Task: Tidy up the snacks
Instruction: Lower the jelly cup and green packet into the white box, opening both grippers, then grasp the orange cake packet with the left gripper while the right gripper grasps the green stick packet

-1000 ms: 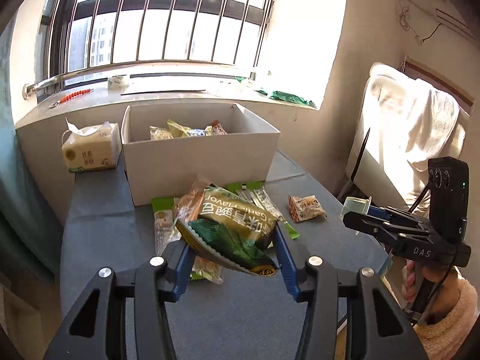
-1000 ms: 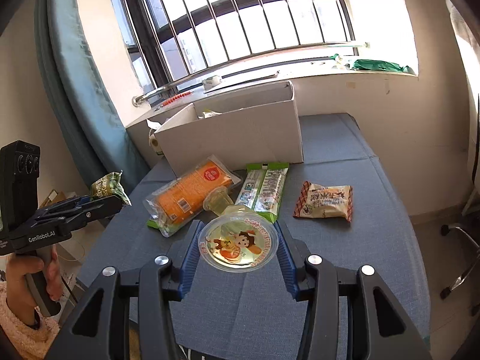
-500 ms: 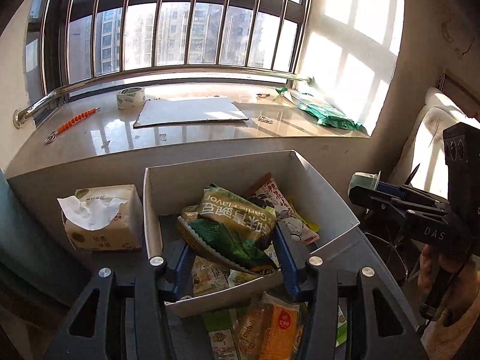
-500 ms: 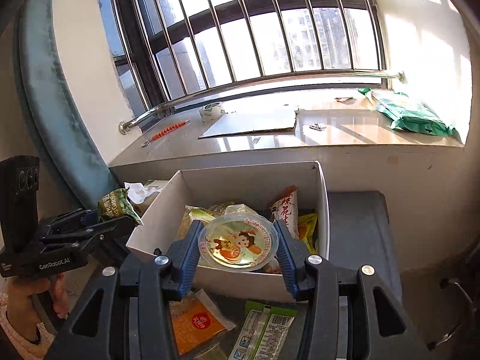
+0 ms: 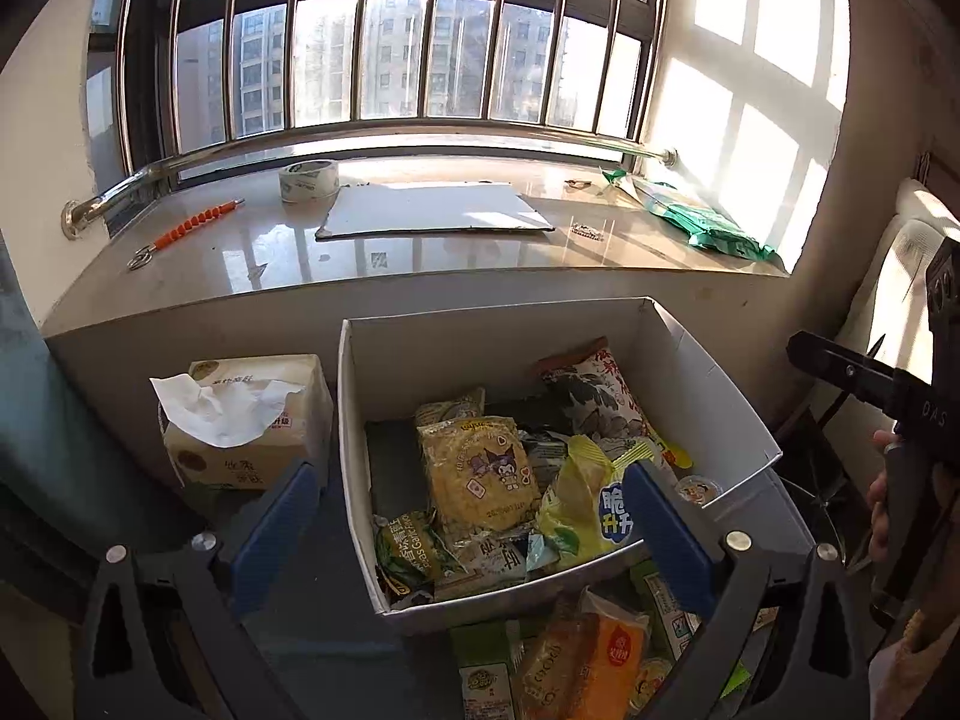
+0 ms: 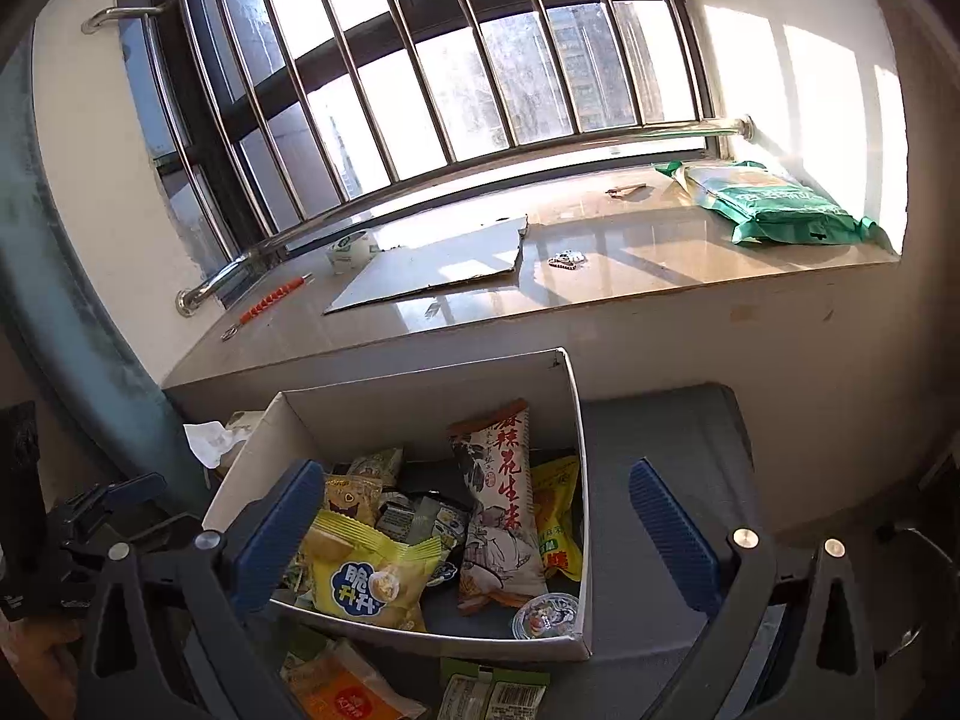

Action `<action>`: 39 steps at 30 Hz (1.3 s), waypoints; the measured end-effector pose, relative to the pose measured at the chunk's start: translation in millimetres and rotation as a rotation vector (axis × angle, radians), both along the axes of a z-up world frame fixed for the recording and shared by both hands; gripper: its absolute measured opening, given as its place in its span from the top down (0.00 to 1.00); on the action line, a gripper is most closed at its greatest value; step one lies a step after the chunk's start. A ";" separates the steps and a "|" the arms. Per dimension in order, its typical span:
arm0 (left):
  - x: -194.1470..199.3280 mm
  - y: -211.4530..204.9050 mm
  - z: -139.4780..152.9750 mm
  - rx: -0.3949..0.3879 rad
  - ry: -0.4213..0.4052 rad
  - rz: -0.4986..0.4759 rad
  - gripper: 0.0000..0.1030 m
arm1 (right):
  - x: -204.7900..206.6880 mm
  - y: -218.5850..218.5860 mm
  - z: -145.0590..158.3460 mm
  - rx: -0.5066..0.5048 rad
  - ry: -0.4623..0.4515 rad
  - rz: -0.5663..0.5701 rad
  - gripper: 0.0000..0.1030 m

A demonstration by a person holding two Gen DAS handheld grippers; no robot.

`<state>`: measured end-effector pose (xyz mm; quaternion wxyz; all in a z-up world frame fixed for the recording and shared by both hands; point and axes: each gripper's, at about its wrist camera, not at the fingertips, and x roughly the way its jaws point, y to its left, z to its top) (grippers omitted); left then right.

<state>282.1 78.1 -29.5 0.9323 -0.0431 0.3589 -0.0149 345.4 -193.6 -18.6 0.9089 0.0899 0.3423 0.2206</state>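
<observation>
A white cardboard box point(image 5: 714, 384) point(image 6: 576, 450) on the grey table holds several snack packs. The green garlic-flavour pack point(image 5: 408, 558) lies at its front left corner. The clear jelly cup point(image 6: 543, 615) point(image 5: 696, 489) lies at its front right corner. My left gripper point(image 5: 468, 531) is open and empty above the box's front wall. My right gripper point(image 6: 474, 537) is open and empty above the box's front right part. An orange pack point(image 5: 600, 666) point(image 6: 348, 702) and green stick packs point(image 6: 498, 696) lie on the table in front of the box.
A tissue pack point(image 5: 246, 420) stands left of the box. Behind is a stone windowsill point(image 5: 420, 246) with a tape roll point(image 5: 307, 180), a cardboard sheet point(image 5: 432, 213) and a green bag point(image 6: 774, 204). A blue curtain point(image 6: 54, 276) hangs at the left.
Both grippers moved forward over the box and opened. The green pack left the left gripper and the jelly cup left the right gripper; both now lie in the box.
</observation>
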 end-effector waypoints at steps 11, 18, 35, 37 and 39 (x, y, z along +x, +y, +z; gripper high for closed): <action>-109.8 -41.6 35.0 0.116 -0.155 -0.097 0.00 | -94.6 -14.3 29.3 0.003 -0.132 0.100 0.00; -204.8 -60.3 9.1 0.058 -0.262 -0.101 0.00 | -182.4 -30.3 16.6 0.038 -0.203 0.140 0.00; -225.7 -105.0 -80.4 0.194 -0.077 -0.182 0.00 | -251.1 -59.6 -77.2 -0.030 -0.038 0.007 0.00; -210.0 -112.5 -88.9 0.269 -0.037 -0.206 0.00 | -252.2 -62.7 -80.6 -0.014 -0.031 0.002 0.00; -194.8 -119.5 -98.4 0.328 0.004 -0.242 0.00 | -251.9 -65.2 -81.5 -0.011 -0.025 0.002 0.00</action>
